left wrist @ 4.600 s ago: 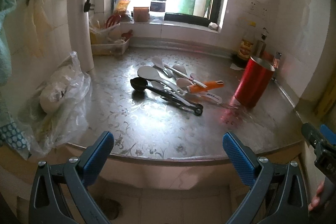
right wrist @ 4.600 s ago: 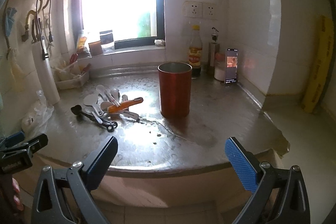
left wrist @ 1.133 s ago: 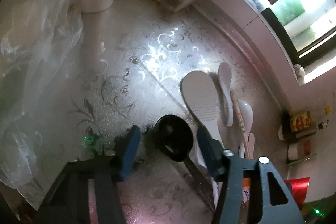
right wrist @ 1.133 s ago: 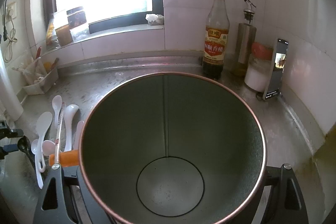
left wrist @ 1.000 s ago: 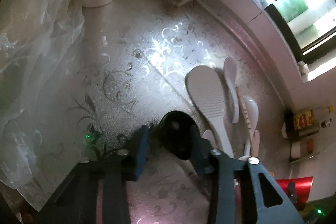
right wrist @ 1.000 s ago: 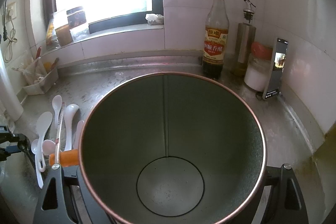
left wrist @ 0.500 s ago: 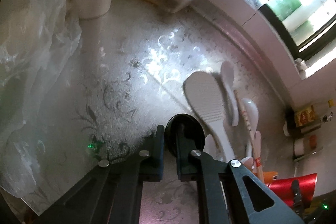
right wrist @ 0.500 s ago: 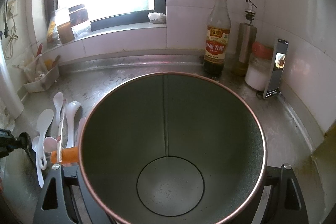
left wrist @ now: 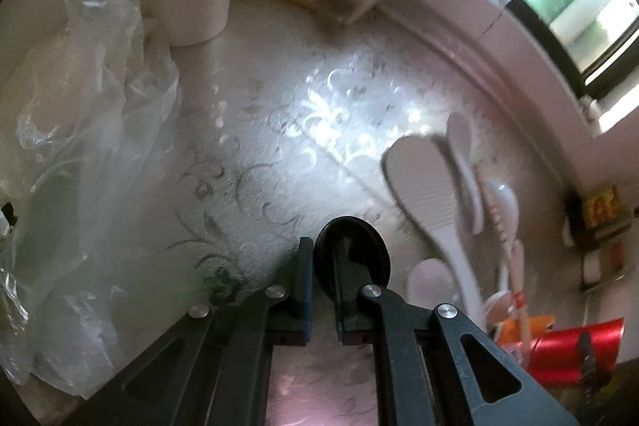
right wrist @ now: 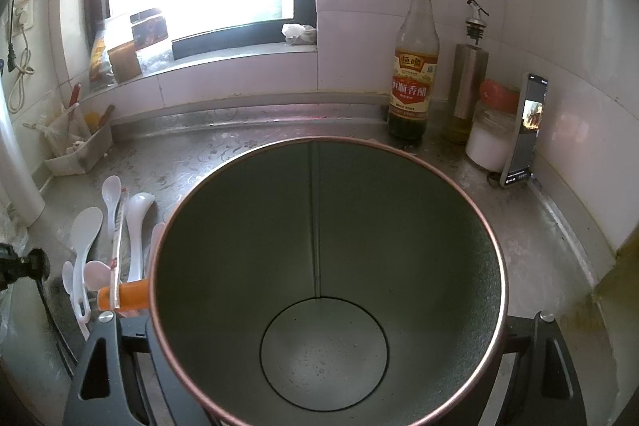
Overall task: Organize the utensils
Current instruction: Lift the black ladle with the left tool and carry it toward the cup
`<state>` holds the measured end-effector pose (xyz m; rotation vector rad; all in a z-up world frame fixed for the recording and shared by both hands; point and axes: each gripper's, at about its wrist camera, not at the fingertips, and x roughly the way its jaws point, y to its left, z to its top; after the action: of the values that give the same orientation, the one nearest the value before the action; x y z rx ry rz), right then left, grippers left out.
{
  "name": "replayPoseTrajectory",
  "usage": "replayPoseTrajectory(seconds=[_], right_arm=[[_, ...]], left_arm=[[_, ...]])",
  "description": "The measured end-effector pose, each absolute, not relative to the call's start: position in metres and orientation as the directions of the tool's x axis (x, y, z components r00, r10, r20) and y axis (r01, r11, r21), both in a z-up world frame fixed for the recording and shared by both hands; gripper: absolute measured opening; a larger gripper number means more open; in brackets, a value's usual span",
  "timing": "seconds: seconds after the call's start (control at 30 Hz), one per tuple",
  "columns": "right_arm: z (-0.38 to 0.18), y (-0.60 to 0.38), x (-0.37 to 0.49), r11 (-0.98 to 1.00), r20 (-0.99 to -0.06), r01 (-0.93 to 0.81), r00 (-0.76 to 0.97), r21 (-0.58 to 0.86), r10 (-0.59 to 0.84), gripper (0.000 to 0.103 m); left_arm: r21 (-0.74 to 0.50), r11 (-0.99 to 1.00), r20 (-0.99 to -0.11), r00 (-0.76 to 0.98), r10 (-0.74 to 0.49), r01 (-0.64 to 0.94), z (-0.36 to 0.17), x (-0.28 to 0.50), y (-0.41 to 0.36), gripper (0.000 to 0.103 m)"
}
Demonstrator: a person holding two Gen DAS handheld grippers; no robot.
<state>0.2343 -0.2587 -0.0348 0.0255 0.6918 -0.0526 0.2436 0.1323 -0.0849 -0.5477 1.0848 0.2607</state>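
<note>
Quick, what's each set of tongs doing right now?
Left tongs: closed on the black ladle.
Right tongs: holding the red canister, which is empty.

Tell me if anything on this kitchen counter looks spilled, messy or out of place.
Some things do. White spoons and a rice paddle lie loose in a heap on the counter rather than in the red holder, which is empty except for water droplets at its bottom. A crumpled plastic bag sprawls along the counter's edge.
</note>
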Motion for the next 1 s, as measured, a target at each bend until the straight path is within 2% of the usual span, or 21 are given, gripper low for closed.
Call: replayPoseTrajectory(seconds=[0.43, 0.5, 0.67, 1.0], right_arm=[[-0.036, -0.259, 0.236, 0.999, -0.638, 0.047, 0.769, 0.008, -0.031, 0.09], [-0.036, -0.258, 0.236, 0.999, -0.638, 0.047, 0.77, 0.008, -0.031, 0.09], [-0.036, -0.258, 0.236, 0.999, -0.637, 0.046, 0.77, 0.008, -0.031, 0.09], [-0.036, -0.256, 0.236, 0.999, -0.637, 0.044, 0.77, 0.008, -0.029, 0.09]], left_arm=[[-0.301, 0.839, -0.884, 0.463, -0.068, -0.453, -0.076, 0.234, 0.145, 0.01], [-0.302, 0.846, -0.878, 0.474, -0.067, -0.44, -0.075, 0.234, 0.142, 0.004], [-0.312, 0.848, -0.869, 0.488, -0.074, -0.428, -0.074, 0.233, 0.138, 0.002], [-0.347, 0.873, -0.783, 0.617, -0.07, -0.342, -0.026, 0.227, 0.13, 0.002]])
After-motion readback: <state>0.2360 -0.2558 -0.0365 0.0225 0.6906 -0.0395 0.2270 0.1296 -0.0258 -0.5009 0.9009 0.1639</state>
